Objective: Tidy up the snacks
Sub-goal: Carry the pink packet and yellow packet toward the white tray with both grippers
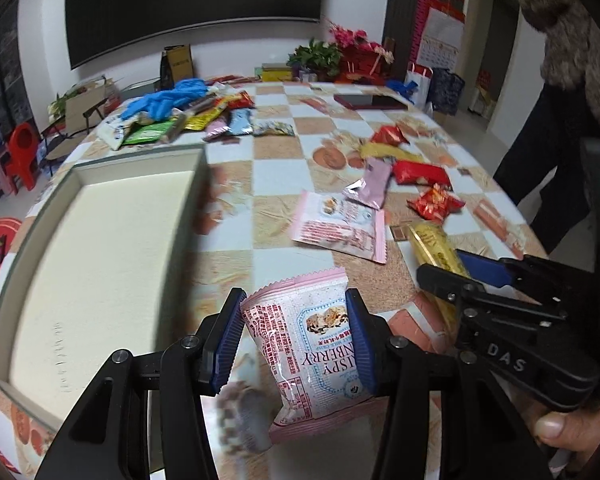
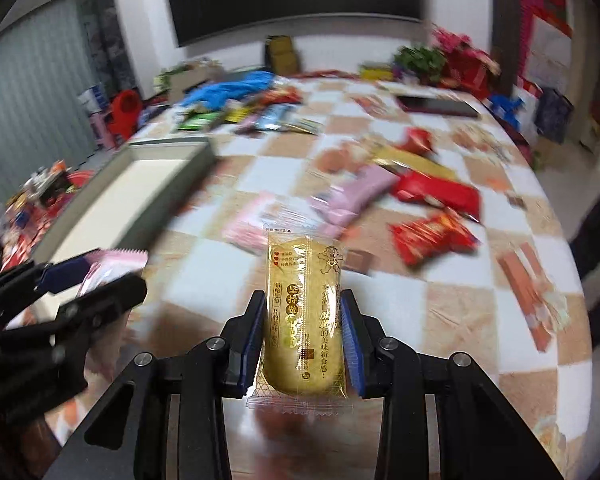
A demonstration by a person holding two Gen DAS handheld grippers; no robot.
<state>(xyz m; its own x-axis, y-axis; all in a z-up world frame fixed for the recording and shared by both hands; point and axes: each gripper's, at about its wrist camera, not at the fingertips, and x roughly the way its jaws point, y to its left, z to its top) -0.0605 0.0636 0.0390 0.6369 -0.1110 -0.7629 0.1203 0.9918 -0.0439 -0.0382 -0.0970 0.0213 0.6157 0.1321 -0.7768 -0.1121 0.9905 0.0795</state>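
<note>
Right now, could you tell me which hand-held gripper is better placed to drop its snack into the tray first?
Left: the left hand-held gripper, shut on the pink packet, is right beside the tray.

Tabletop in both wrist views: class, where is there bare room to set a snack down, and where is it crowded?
Free: the empty tray, and the cloth between its right wall and the pink packet. Crowded: the heap by the blue gloves and the red wrappers at right.

White walls; dark screen [image 1: 192, 4] on wall; red plastic chair [image 1: 22, 152] on floor; checkered tablecloth [image 1: 276, 168].
</note>
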